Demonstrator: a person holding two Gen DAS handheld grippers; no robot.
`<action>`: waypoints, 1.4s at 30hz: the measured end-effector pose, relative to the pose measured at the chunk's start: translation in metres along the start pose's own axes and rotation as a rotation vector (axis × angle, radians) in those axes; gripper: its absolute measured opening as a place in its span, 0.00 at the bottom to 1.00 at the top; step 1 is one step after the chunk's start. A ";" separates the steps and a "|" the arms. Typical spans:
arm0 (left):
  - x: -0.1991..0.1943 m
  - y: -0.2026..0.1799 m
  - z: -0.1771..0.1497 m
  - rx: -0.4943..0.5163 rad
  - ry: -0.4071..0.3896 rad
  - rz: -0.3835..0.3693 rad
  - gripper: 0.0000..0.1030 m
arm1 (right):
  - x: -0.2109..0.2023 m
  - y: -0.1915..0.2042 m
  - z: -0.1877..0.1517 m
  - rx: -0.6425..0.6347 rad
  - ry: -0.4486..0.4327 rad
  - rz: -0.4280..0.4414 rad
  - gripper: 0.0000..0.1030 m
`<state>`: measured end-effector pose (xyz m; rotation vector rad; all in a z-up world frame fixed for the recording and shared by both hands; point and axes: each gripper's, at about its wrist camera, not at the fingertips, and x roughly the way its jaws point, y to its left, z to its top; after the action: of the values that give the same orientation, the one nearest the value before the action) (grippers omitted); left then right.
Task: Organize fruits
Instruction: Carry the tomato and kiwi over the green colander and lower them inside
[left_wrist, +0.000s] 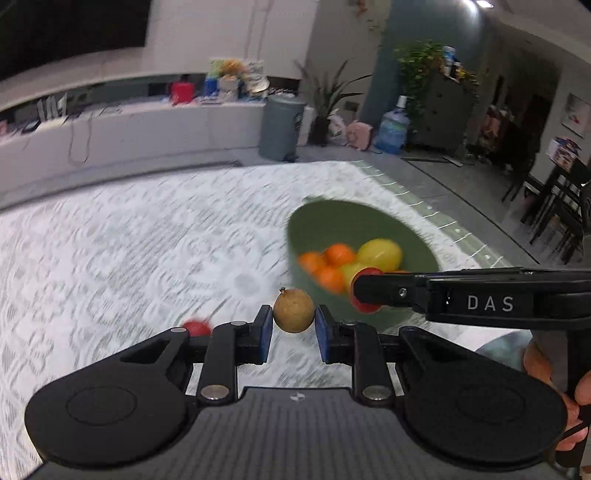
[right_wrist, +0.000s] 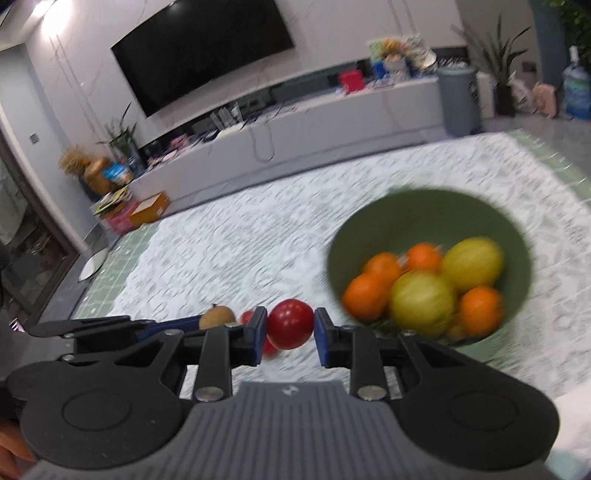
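My left gripper (left_wrist: 293, 326) is shut on a small brown round fruit (left_wrist: 293, 311), held above the white lace cloth. My right gripper (right_wrist: 290, 334) is shut on a small red fruit (right_wrist: 290, 324). In the left wrist view the right gripper (left_wrist: 364, 291) comes in from the right, its red fruit (left_wrist: 369, 308) in front of the green bowl (left_wrist: 332, 210). The green bowl (right_wrist: 424, 195) holds several oranges (right_wrist: 365, 301) and two yellow-green fruits (right_wrist: 423, 301). The left gripper (right_wrist: 218, 325) with the brown fruit (right_wrist: 217, 316) shows at the left of the right wrist view.
Another red fruit (left_wrist: 197, 326) lies on the lace cloth (left_wrist: 147, 240), left of my left gripper; red fruit (right_wrist: 247, 316) also shows behind my right fingers. Beyond the cloth stand a low white cabinet (right_wrist: 295, 125), a grey bin (left_wrist: 280, 127), a water bottle (left_wrist: 393, 129) and dark chairs (left_wrist: 554, 206).
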<state>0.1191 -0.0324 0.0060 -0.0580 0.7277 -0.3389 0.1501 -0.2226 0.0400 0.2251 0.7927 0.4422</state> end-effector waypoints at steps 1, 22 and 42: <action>0.004 -0.006 0.005 0.016 -0.003 -0.005 0.26 | -0.006 -0.006 0.003 0.001 -0.017 -0.019 0.23; 0.096 -0.058 0.028 0.211 0.192 -0.034 0.26 | 0.015 -0.081 0.026 0.144 0.081 -0.176 0.23; 0.103 -0.062 0.030 0.199 0.263 -0.049 0.27 | 0.028 -0.086 0.019 0.208 0.204 -0.166 0.24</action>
<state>0.1928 -0.1263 -0.0274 0.1596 0.9503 -0.4701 0.2066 -0.2868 0.0041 0.3080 1.0506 0.2271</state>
